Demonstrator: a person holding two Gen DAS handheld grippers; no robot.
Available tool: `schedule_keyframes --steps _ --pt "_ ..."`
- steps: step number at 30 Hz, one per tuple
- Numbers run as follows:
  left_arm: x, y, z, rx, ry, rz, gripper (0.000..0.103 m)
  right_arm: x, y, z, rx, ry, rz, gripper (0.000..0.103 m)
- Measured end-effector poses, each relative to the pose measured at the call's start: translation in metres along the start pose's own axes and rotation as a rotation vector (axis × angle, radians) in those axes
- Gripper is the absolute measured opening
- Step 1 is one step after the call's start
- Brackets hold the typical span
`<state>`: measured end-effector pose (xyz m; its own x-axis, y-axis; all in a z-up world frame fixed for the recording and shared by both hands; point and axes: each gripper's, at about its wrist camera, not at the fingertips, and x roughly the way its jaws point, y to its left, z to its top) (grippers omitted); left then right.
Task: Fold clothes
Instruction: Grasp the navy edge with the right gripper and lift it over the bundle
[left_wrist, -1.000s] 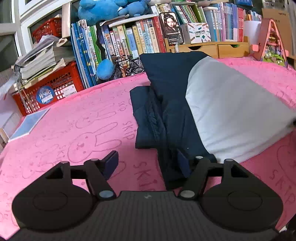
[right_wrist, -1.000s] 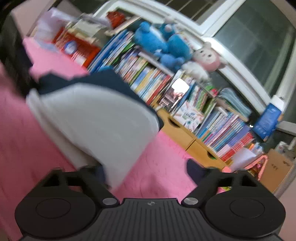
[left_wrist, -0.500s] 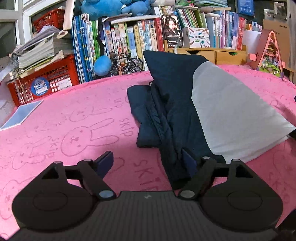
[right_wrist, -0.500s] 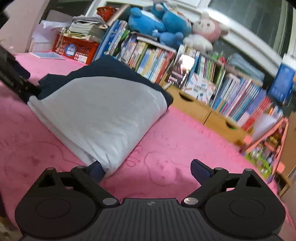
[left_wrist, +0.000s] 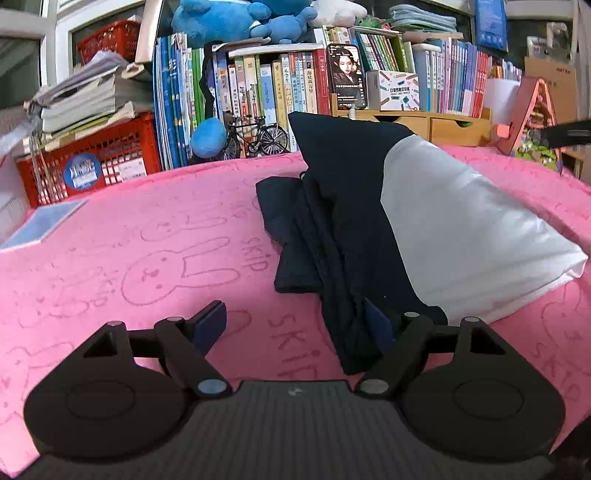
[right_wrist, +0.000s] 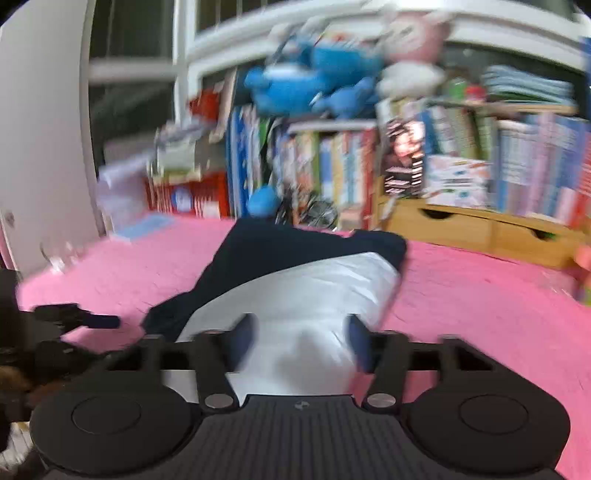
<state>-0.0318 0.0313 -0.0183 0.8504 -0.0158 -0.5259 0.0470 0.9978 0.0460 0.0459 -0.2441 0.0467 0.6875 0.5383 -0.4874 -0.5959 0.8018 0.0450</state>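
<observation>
The navy-and-white garment (left_wrist: 424, 221) lies on the pink blanket (left_wrist: 147, 240), its long axis running from the lower centre to the upper centre of the left wrist view. Its near white hem sits directly between the right gripper's (right_wrist: 301, 343) closing jaws, though I can't tell if the pads press it yet. The left gripper (left_wrist: 295, 325) gapes wide, its right finger beside the dark edge. One garment, two grippers.
</observation>
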Motion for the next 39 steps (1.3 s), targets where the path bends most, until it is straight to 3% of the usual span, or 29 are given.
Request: schedule_keyframes --steps 3,6,9,16,23,26,28,30,33,36,39 --pt "0.0 0.004 -0.002 -0.025 0.0 -0.024 0.082 0.071 0.007 0.025 -0.045 0.096 0.012 0.027" --pt "-0.002 0.005 -0.005 -0.027 -0.01 -0.032 0.082 0.141 0.023 0.041 -0.055 0.191 0.034 0.02" --pt "-0.003 0.006 -0.007 -0.029 -0.019 -0.037 0.082 0.183 0.041 0.052 -0.076 0.224 0.059 0.02" --pt "-0.003 0.008 -0.009 -0.035 -0.026 -0.041 0.081 0.233 0.055 0.066 -0.127 0.263 0.103 0.02" --pt "-0.001 0.007 -0.008 -0.045 -0.028 -0.04 0.081 0.26 0.077 0.05 -0.189 0.181 0.069 0.02" --pt "-0.002 0.01 -0.01 -0.063 -0.032 -0.047 0.081 0.262 0.069 0.054 -0.131 0.181 0.094 0.021" --pt "-0.006 0.017 -0.007 -0.086 -0.026 -0.062 0.081 0.239 0.057 0.06 -0.072 0.129 0.129 0.033" --pt "-0.013 0.029 -0.001 -0.128 -0.03 -0.079 0.081 0.217 0.044 0.067 -0.013 0.077 0.164 0.057" --pt "-0.026 0.05 0.015 -0.2 -0.075 -0.068 0.08 0.172 0.024 0.078 0.062 -0.026 0.208 0.066" --pt "-0.038 0.067 0.034 -0.254 -0.136 -0.04 0.08 0.122 -0.005 0.077 0.106 -0.105 0.202 0.066" --pt "-0.024 0.055 0.058 -0.229 -0.146 -0.111 0.08 0.098 -0.041 0.057 0.133 -0.082 0.159 0.061"
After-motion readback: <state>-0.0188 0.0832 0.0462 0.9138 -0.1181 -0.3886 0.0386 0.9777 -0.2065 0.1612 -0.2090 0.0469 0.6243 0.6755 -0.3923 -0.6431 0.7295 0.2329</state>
